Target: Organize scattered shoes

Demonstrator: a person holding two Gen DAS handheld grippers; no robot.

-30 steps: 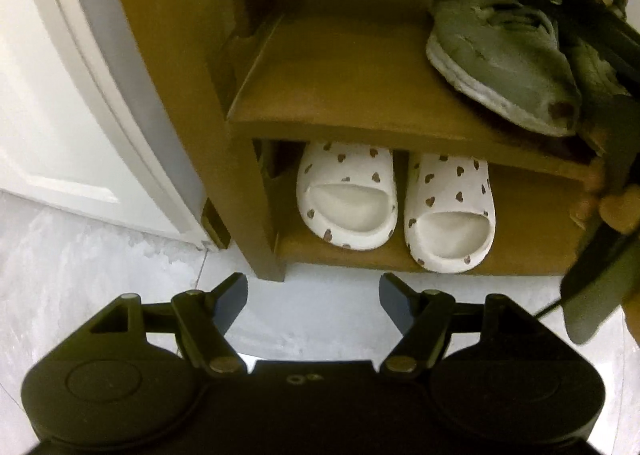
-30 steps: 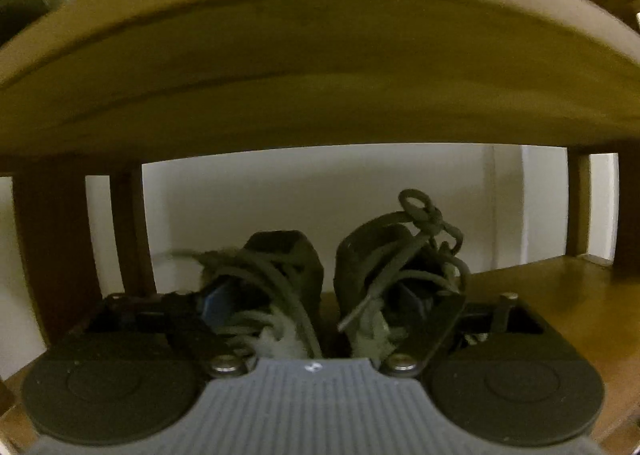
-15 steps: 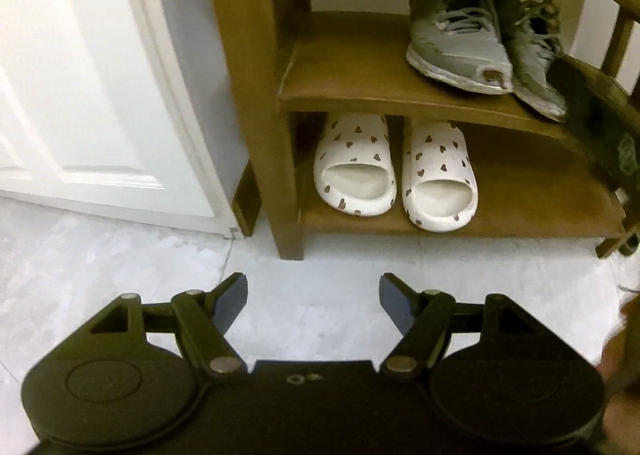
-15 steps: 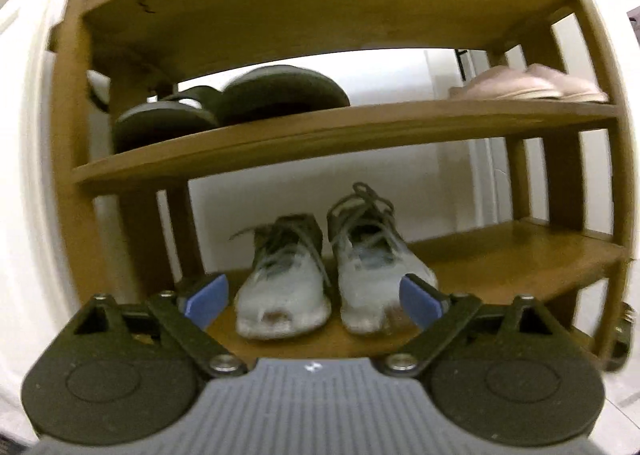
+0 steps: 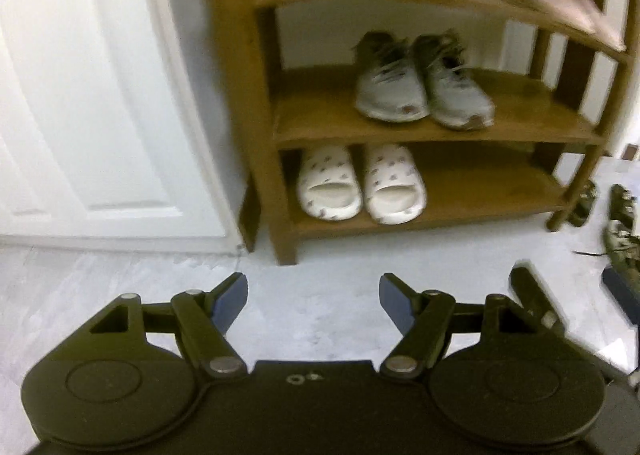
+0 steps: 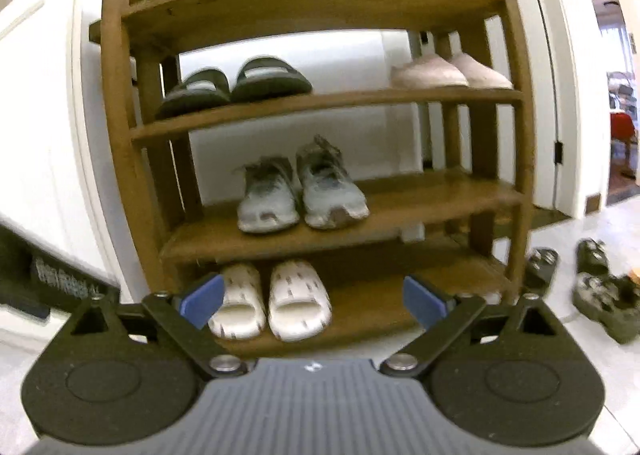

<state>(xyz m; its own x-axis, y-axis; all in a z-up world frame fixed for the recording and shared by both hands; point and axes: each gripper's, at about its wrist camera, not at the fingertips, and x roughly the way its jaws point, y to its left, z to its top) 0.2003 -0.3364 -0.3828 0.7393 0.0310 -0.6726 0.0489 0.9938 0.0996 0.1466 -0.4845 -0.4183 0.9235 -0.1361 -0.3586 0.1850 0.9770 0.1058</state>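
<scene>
A wooden shoe rack (image 6: pixel 516 127) stands against the wall; it also shows in the left wrist view (image 5: pixel 440 131). Grey sneakers (image 6: pixel 300 191) sit as a pair on its middle shelf, white heart-print slides (image 6: pixel 272 303) on the bottom shelf, dark slides (image 6: pixel 236 85) and pink slippers (image 6: pixel 448 71) above. Loose dark shoes (image 6: pixel 600 295) lie on the floor right of the rack; they also show in the left wrist view (image 5: pixel 620 231). My left gripper (image 5: pixel 312 299) and right gripper (image 6: pixel 312 297) are both open and empty, held back from the rack above the floor.
A white door (image 5: pixel 100 95) stands left of the rack. A doorway (image 6: pixel 616 95) opens at the right. The floor (image 5: pixel 320 279) is pale grey marble. Part of my right gripper (image 5: pixel 536 303) shows at the left view's lower right.
My right gripper let go of the grey sneaker on the middle shelf and drew back. Both grippers have moved away from the rack, so the whole rack now shows.
</scene>
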